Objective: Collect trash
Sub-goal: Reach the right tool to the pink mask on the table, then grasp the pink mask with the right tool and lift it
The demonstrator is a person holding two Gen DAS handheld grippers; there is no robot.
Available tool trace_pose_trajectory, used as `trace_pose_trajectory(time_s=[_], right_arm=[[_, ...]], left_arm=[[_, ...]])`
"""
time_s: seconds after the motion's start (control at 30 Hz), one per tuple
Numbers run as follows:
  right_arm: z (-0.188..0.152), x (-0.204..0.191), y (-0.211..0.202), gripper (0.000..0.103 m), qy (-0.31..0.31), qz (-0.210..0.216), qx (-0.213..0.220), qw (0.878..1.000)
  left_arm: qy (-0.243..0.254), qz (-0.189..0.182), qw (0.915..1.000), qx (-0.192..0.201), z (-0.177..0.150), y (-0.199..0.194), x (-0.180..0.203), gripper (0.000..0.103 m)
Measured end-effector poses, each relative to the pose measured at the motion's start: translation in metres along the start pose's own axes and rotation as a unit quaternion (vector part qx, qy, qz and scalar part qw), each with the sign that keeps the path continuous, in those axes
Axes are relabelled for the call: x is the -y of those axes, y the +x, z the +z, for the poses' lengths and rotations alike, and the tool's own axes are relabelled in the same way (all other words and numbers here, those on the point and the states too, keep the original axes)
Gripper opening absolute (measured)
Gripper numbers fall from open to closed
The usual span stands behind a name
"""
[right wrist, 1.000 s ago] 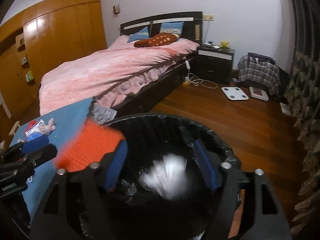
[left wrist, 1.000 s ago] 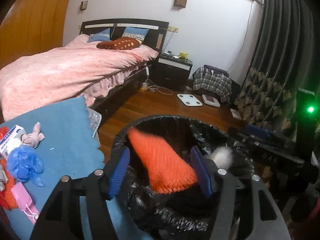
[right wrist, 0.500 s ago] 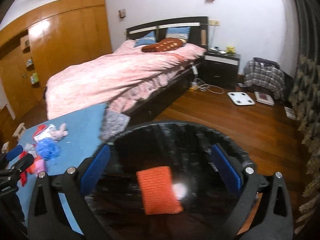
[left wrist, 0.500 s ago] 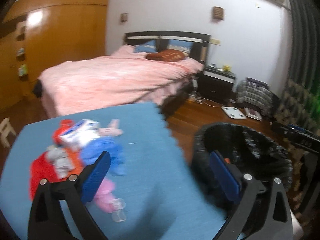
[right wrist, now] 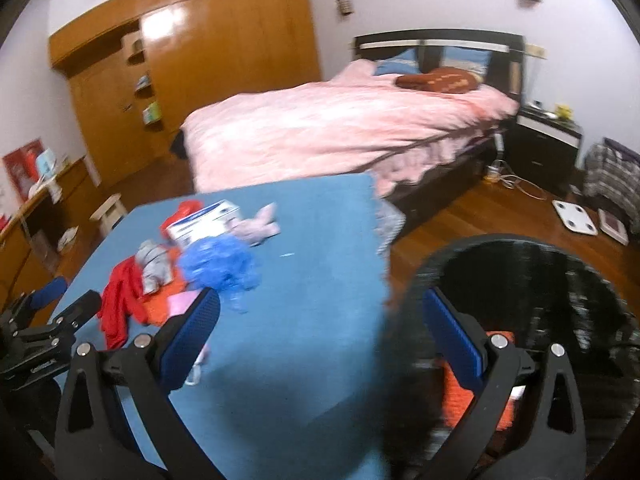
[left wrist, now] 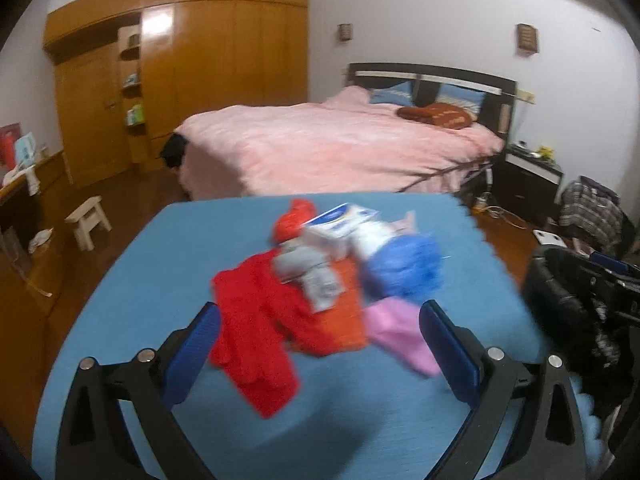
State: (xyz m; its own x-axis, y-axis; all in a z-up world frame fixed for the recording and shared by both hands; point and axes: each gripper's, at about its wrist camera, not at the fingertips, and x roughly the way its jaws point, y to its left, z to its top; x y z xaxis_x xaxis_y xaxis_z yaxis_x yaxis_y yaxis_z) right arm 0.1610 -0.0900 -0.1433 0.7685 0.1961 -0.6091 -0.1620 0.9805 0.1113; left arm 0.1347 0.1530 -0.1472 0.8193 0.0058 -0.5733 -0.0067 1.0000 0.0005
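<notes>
**Reaching for the next piece of trash**

While both of my grippers are hanging over the flat blue mat (left wrist: 168, 264), I am looking at the messy pile of trash (left wrist: 332, 280) lying on it. My left gripper (left wrist: 320, 344) is the nearer one: the pile is sitting right in front of its jaws, just past the blue pads (left wrist: 200, 340). Its jaws are wide apart and holding nothing. The floppy red cloth (left wrist: 252, 332) is the closest piece, and its long side is running toward me, slanting a little left. The soft pink wrapper (left wrist: 400, 336) is lying just inside the right pad.

My right gripper (right wrist: 320, 340) is also wide apart and holding nothing. It is hanging between the mat's edge and the round bin with the black bag (right wrist: 560, 280), well apart from the pile. An orange thing (right wrist: 500, 396) is already lying in the bin.

I am thinking my left gripper should dip down and forward.
</notes>
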Motion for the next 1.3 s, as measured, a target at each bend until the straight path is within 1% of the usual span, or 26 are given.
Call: trace_pose_trajectory(time_s=[0.17, 0.33, 0.5, 0.6, 0.67, 0.7, 0.73, 0.77, 0.8, 0.87, 0.93, 0.97, 1.03, 1.07, 1.1, 1.17, 1.23, 1.3], right_arm=[[-0.007, -0.037, 0.03, 0.098, -0.03, 0.018, -0.021, 0.999], [-0.014, -0.061, 0.055, 0.098, -0.051, 0.027, -0.042, 0.997], [-0.02, -0.079, 0.075, 0.098, -0.072, 0.039, -0.064, 0.995], [-0.021, -0.088, 0.082, 0.097, -0.083, 0.046, -0.074, 0.993], [-0.022, -0.091, 0.085, 0.094, -0.087, 0.049, -0.08, 0.992], [-0.023, -0.093, 0.089, 0.09, -0.091, 0.05, -0.089, 0.991], [-0.023, -0.093, 0.091, 0.082, -0.093, 0.051, -0.096, 0.99], [-0.024, -0.094, 0.094, 0.078, -0.095, 0.053, -0.104, 0.989], [-0.025, -0.095, 0.096, 0.072, -0.096, 0.055, -0.11, 0.988], [-0.027, -0.097, 0.098, 0.065, -0.098, 0.064, -0.118, 0.986], [-0.028, -0.1, 0.099, 0.053, -0.104, 0.075, -0.126, 0.984], [-0.028, -0.101, 0.1, 0.05, -0.107, 0.079, -0.128, 0.983], [-0.03, -0.105, 0.1, 0.034, -0.111, 0.092, -0.133, 0.981], [-0.03, -0.106, 0.1, 0.031, -0.112, 0.097, -0.133, 0.98], [-0.031, -0.108, 0.099, 0.026, -0.115, 0.102, -0.135, 0.979], [-0.031, -0.106, 0.098, 0.022, -0.113, 0.105, -0.135, 0.979], [-0.031, -0.103, 0.096, 0.016, -0.104, 0.111, -0.133, 0.979], [-0.029, -0.095, 0.093, 0.013, -0.091, 0.11, -0.131, 0.981]], left_arm=[[-0.015, 0.028, 0.9994, -0.016, -0.019, 0.01, -0.026, 0.097], [-0.033, 0.042, 0.9983, -0.025, -0.029, 0.016, -0.042, 0.097], [-0.055, 0.044, 0.997, -0.03, -0.034, 0.02, -0.055, 0.097], [-0.058, 0.043, 0.9968, -0.033, -0.036, 0.022, -0.059, 0.097], [-0.057, 0.043, 0.9967, -0.038, -0.037, 0.024, -0.059, 0.097], [-0.057, 0.043, 0.9967, -0.04, -0.037, 0.024, -0.058, 0.097], [-0.057, 0.043, 0.9966, -0.041, -0.037, 0.024, -0.058, 0.097], [-0.057, 0.044, 0.9965, -0.043, -0.037, 0.025, -0.058, 0.097], [-0.058, 0.044, 0.9963, -0.045, -0.037, 0.026, -0.059, 0.097], [-0.062, 0.045, 0.9959, -0.048, -0.037, 0.026, -0.059, 0.097], [-0.064, 0.046, 0.9956, -0.049, -0.037, 0.028, -0.061, 0.097], [-0.065, 0.047, 0.9956, -0.05, -0.037, 0.028, -0.061, 0.097], [-0.064, 0.048, 0.9956, -0.049, -0.036, 0.028, -0.061, 0.097], [-0.063, 0.049, 0.9957, -0.048, -0.036, 0.027, -0.061, 0.097], [-0.062, 0.049, 0.9957, -0.048, -0.036, 0.027, -0.06, 0.097], [-0.057, 0.05, 0.996, -0.047, -0.036, 0.027, -0.058, 0.097], [-0.053, 0.05, 0.9963, -0.046, -0.035, 0.027, -0.056, 0.097], [-0.049, 0.048, 0.9967, -0.043, -0.034, 0.026, -0.054, 0.097]])
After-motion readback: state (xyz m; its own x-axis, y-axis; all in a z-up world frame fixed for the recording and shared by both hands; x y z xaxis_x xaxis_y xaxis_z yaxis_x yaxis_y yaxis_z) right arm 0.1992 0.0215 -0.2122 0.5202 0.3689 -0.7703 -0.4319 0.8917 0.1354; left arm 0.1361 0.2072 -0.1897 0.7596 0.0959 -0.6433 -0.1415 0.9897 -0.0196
